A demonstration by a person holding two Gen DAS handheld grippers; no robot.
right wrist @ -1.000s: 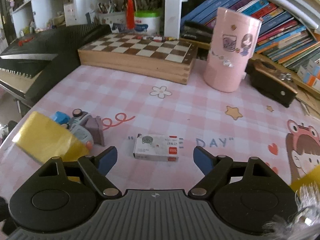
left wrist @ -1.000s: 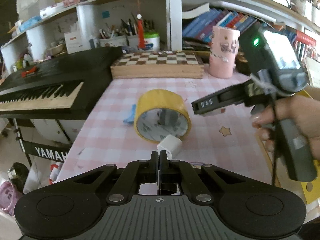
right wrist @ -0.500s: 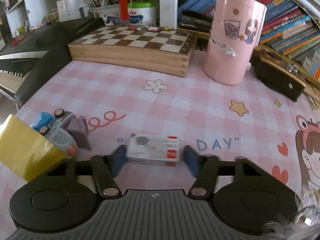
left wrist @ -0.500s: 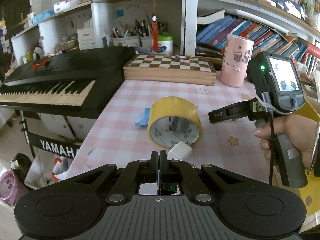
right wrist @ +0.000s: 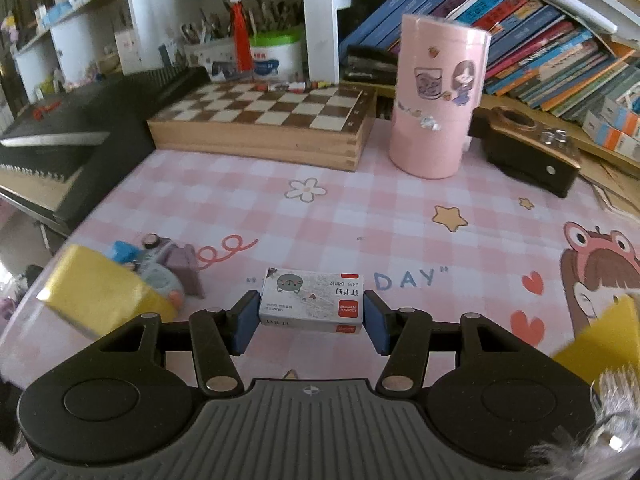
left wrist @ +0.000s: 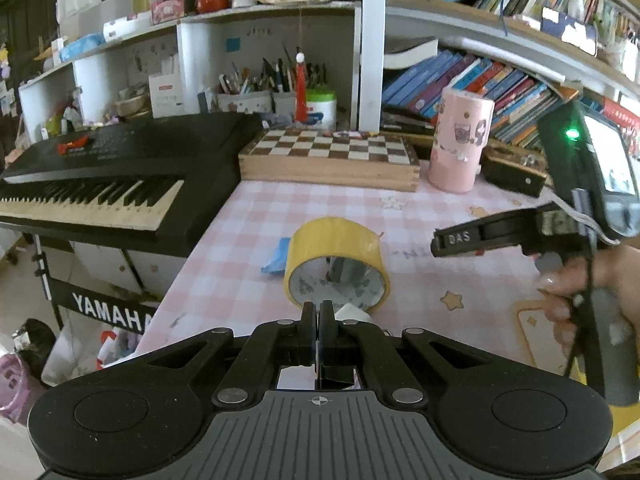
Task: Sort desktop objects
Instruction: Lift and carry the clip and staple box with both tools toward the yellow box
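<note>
My right gripper (right wrist: 311,322) is shut on a small white staple box (right wrist: 312,301), blue pads on both its short ends, and holds it just above the pink checked desk mat (right wrist: 360,216). The right gripper also shows from the side in the left wrist view (left wrist: 460,240). My left gripper (left wrist: 317,320) is shut and empty, low over the desk's near edge. Just beyond it stand a yellow tape roll (left wrist: 338,266) on edge and a white charger block (left wrist: 352,314). The roll (right wrist: 96,292) also shows left of the right gripper, with a toy car (right wrist: 158,264) beside it.
A wooden chessboard box (right wrist: 260,124) and a pink cylinder holder (right wrist: 436,96) stand at the back. A black keyboard (left wrist: 112,176) is to the left. A dark wooden box (right wrist: 528,152) sits back right under book shelves. Something yellow (right wrist: 600,336) is at the right edge.
My right gripper has closed from open onto the staple box and lifted it slightly. The left gripper stayed shut and pulled back and up a little.
</note>
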